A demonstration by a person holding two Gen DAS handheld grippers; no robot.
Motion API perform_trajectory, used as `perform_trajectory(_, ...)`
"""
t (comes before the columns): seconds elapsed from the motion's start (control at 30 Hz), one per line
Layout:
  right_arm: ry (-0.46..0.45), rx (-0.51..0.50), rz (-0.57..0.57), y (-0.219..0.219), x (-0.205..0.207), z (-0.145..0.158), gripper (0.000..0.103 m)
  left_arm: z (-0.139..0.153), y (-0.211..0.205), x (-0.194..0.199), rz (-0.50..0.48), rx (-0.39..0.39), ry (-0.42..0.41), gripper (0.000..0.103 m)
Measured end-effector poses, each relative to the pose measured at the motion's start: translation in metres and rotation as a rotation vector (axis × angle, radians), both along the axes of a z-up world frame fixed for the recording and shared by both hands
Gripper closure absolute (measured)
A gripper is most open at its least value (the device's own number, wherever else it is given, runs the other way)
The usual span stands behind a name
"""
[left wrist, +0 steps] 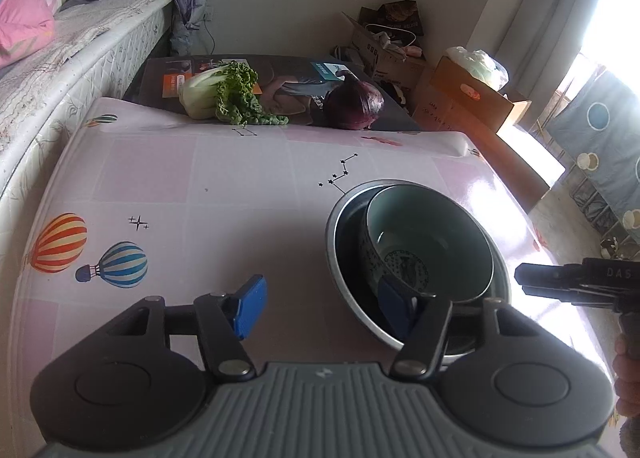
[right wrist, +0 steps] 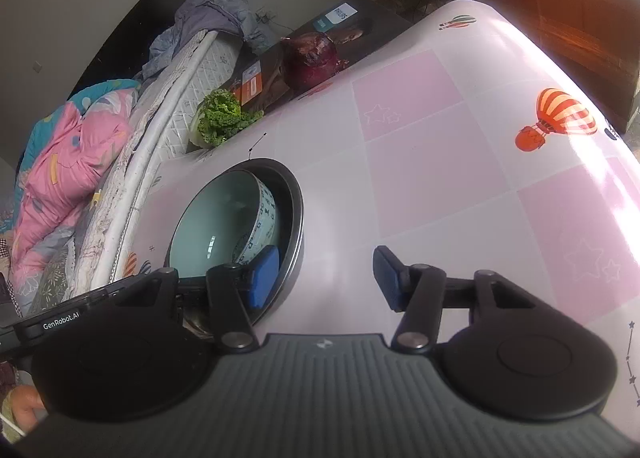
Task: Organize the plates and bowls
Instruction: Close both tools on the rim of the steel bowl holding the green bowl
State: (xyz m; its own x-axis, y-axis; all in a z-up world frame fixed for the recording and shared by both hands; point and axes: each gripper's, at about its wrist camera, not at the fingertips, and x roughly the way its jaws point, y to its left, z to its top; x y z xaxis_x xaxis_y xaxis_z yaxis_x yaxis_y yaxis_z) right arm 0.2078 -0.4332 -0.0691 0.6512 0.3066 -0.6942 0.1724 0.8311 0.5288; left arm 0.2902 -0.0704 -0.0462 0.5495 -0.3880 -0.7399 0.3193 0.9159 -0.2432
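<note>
Pale celadon glaze marks the ceramic bowl (left wrist: 430, 242), which already sits nested, leaning to one side, inside the metal basin (left wrist: 344, 258) on the pink tablecloth (left wrist: 200, 178). That stacking looks done, and no other dishes show. The left gripper (left wrist: 324, 304) and right gripper (right wrist: 326, 276) both hang spread and empty, just beside the stack.

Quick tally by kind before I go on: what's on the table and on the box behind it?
Bowls: 2, a pale green ceramic bowl nested in a wide metal bowl.
Vegetables: 2, a leafy green cabbage and a round purple onion, both on the dark printed box.
Total: 4.
</note>
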Motion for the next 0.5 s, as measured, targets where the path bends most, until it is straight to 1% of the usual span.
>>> perform_trajectory(0.07, 0.014, 0.017, 0.015, 0.002, 0.011, -0.009, 0.058, -0.004, -0.002, 0.004, -0.003, -0.001, 0.015, 0.05)
perform_trajectory(0.13, 0.016, 0.036, 0.026, 0.004, 0.017, -0.012, 0.061, -0.008, -0.003, 0.009, -0.011, -0.011, 0.039, 0.056)
perform_trajectory(0.17, 0.02, 0.048, 0.034, 0.005, 0.023, -0.014, 0.065, -0.011, -0.003, 0.013, -0.015, -0.026, 0.061, 0.061)
perform_trajectory(0.2, 0.023, 0.054, 0.041, 0.006, 0.026, -0.015, 0.07, -0.014, -0.002, 0.017, -0.015, -0.04, 0.085, 0.063)
perform_trajectory(0.23, 0.026, 0.058, 0.047, 0.007, 0.029, -0.015, 0.072, -0.017, -0.001, 0.021, -0.012, -0.054, 0.109, 0.068)
perform_trajectory(0.27, 0.031, 0.062, 0.055, 0.009, 0.033, -0.016, 0.075, -0.02, -0.001, 0.024, -0.012, -0.076, 0.127, 0.071)
perform_trajectory(0.3, 0.035, 0.066, 0.06, 0.009, 0.035, -0.017, 0.079, -0.022, 0.0, 0.027, -0.012, -0.092, 0.143, 0.073)
perform_trajectory(0.37, 0.048, 0.075, 0.069, 0.012, 0.042, -0.018, 0.083, -0.024, -0.001, 0.03, -0.012, -0.11, 0.162, 0.078)
perform_trajectory(0.4, 0.052, 0.08, 0.07, 0.013, 0.045, -0.019, 0.085, -0.026, -0.001, 0.033, -0.013, -0.118, 0.173, 0.079)
perform_trajectory(0.5, 0.068, 0.102, 0.074, 0.015, 0.052, -0.024, 0.088, -0.03, -0.002, 0.037, -0.006, -0.14, 0.202, 0.083)
